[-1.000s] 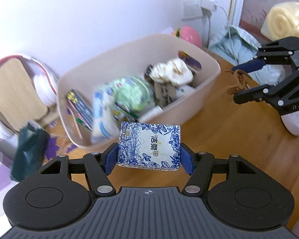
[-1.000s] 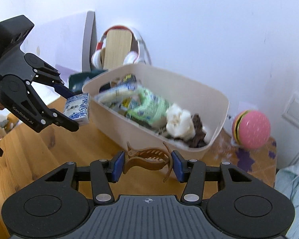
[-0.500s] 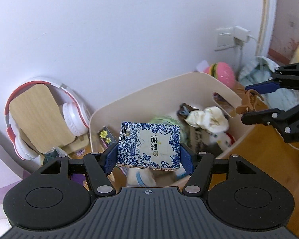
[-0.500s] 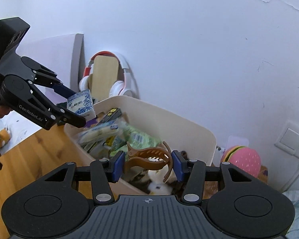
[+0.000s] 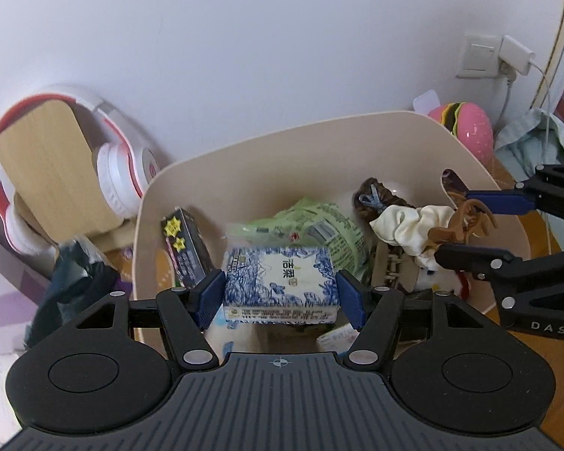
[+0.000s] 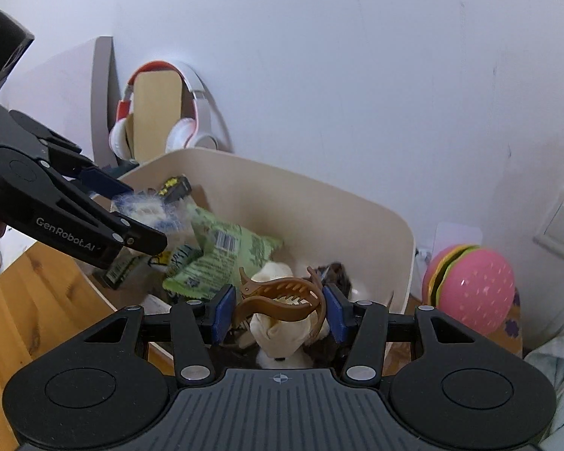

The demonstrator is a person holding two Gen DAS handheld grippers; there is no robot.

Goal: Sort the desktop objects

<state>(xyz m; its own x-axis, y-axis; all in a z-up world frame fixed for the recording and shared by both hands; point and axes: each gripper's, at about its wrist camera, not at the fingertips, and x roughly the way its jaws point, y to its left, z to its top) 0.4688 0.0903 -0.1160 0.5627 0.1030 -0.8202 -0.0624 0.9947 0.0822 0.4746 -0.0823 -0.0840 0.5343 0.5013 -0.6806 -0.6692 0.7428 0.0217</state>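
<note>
My left gripper is over the beige bin, its pads standing just off the sides of a blue-and-white tissue pack, which looks released above the contents. In the right wrist view the pack is blurred beside the left gripper. My right gripper is shut on a brown hair claw clip over the bin's right part. It also shows in the left wrist view. The bin holds a green packet, a cream scrunchie and a black box.
White-and-red headphones hang on a wooden stand left of the bin. A pink burger toy sits right of it. A wall socket with a charger and bedding lie at the right. The wooden table shows lower left.
Both grippers have moved over the bin and tipped down toward its inside. The left gripper's pads have parted slightly from the tissue pack. The right still holds the clip.
</note>
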